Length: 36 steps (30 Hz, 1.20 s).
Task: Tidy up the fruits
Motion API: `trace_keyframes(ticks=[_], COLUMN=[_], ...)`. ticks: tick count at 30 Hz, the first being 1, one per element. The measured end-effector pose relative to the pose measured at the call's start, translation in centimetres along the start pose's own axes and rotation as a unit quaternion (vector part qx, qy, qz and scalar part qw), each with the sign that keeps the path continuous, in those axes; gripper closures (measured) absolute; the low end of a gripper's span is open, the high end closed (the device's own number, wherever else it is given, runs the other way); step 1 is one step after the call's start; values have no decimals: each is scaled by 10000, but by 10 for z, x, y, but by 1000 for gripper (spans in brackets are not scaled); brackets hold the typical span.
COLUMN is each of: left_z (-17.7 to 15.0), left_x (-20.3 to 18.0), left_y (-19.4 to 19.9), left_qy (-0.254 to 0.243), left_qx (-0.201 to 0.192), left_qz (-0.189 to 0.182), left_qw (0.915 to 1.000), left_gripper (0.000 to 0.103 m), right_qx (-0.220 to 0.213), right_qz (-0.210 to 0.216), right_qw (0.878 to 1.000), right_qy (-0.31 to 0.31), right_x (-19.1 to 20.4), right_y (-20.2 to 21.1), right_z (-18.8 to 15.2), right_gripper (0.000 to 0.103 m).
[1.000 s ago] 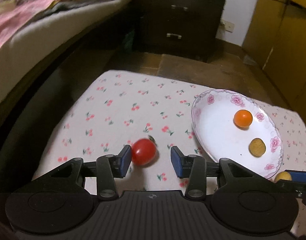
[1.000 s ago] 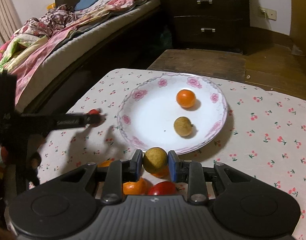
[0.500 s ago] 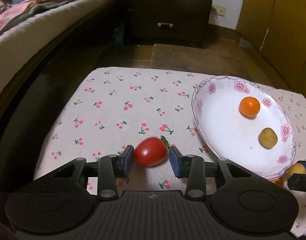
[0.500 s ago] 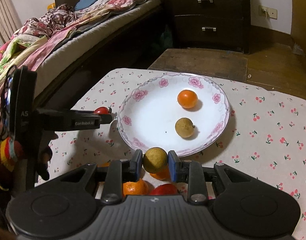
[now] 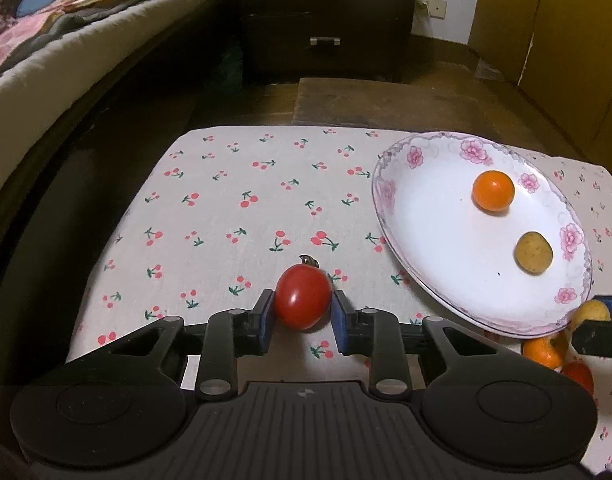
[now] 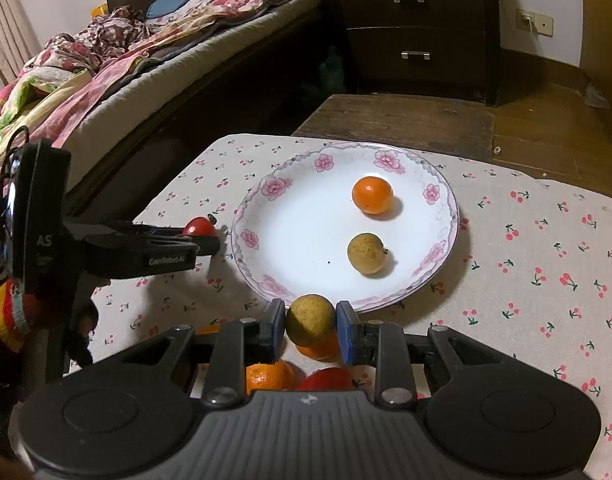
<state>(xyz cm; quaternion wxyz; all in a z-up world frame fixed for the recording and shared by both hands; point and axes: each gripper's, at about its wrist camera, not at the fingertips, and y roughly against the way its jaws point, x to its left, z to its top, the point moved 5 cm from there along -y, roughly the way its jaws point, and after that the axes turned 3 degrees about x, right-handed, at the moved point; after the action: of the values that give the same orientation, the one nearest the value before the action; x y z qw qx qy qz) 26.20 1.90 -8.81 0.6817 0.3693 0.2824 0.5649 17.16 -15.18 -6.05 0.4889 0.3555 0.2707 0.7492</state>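
My left gripper (image 5: 302, 313) is shut on a red cherry tomato (image 5: 303, 296), held just above the cherry-print cloth, left of the flowered white plate (image 5: 402, 184). My right gripper (image 6: 310, 326) is shut on a tan longan (image 6: 310, 320) at the plate's near rim (image 6: 390, 300). On the plate lie a small orange (image 6: 372, 195) and another longan (image 6: 366, 253). The left gripper with its tomato (image 6: 199, 227) shows in the right wrist view, left of the plate.
Loose fruit lies under my right gripper: two small oranges (image 6: 270, 376) (image 6: 318, 350) and a red tomato (image 6: 326, 379). A bed (image 6: 145, 52) runs along the left. A dark drawer chest (image 6: 418, 28) stands beyond the table's far edge.
The left jaws have closed on the red tomato and lifted it slightly, the view swinging right. The right gripper keeps holding its longan, barely moved.
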Motion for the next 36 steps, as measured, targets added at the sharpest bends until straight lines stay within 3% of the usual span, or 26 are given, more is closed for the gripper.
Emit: trace_keyframes(ticks=[12,21,36], left_z=[-27,-22,10], left_x=[-16,-51,-77], left_y=[38,78,36], left_qy=[48,5,22], left_qx=[81,-305,-216], left_qz=[-180,-668,-835], left_qw=[9998,9973,9963], left_gripper=[66,66,66], right_qx=[17,-192,-242], right_qz=[-99,-83,-322], right_qw=[9999,9998,9991], right_qy=[-37,8,-101], right_x=[-4,-2,-27], right_y=[1,14,-5], right_z=[-1,4,27], right_gripper=[65,65,65])
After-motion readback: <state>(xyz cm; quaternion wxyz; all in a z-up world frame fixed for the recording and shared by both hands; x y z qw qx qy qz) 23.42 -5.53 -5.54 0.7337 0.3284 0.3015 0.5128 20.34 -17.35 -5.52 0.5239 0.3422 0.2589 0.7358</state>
